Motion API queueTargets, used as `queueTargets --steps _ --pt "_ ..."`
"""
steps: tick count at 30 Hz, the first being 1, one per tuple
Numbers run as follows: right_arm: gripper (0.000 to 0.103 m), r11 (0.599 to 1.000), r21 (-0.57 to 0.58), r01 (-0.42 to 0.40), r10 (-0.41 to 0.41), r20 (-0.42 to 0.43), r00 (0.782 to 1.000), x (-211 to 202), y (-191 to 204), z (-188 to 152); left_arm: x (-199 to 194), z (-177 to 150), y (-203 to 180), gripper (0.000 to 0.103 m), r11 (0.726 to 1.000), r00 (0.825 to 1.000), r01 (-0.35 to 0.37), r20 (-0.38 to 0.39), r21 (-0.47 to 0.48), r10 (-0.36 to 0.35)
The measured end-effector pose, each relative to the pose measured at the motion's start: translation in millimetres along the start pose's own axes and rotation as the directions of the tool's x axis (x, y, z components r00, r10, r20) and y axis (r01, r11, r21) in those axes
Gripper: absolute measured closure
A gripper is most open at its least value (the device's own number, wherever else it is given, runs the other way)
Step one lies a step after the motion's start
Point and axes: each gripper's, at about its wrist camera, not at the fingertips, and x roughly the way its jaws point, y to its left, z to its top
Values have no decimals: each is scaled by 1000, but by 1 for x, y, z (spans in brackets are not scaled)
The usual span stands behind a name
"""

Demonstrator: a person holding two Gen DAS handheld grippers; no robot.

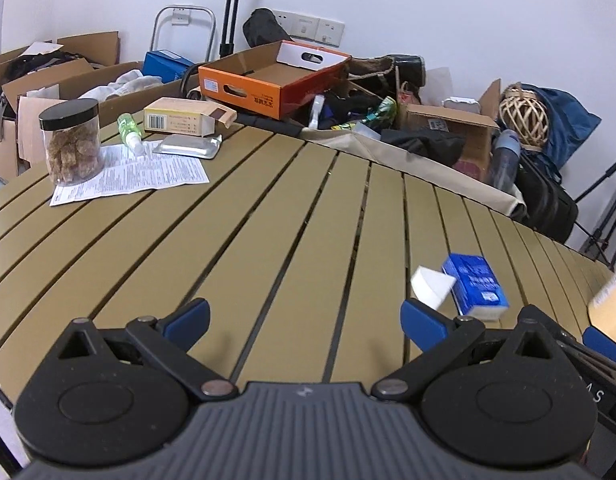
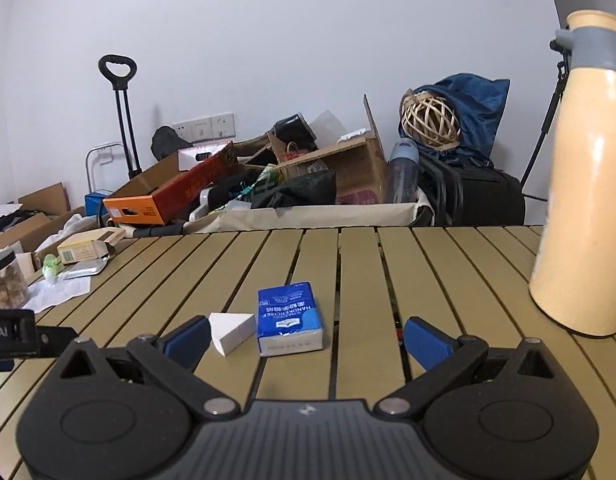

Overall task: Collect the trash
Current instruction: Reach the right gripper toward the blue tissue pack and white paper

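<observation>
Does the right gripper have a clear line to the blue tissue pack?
Probably yes. The right gripper is open, the tissue pack lies flat just ahead between its jaws, and only the white wedge sits alongside.

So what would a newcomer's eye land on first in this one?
Probably the blue tissue pack lying flat on the slatted table, with a white wedge-shaped piece touching its left side, just ahead of the open right hand-held gripper. Then the tall cream flask standing at right, and the clutter of boxes behind the table.
</observation>
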Motion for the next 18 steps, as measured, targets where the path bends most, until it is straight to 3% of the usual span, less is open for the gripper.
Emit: queueTargets --steps 10,14,18 --pt "0 1000 17 -1 2 -56 998 38 4 16 30 6 -3 0 1000 1000 -6 -27 -15 6" --pt "0 999 -27 42 -45 -127 991 56 12 20 35 5 -3 0 1000 999 -14 -38 -12 13" --pt "0 997 -56 61 -68 -137 988 64 15 17 37 3 -1 0 1000 999 -23 -47 -10 23"
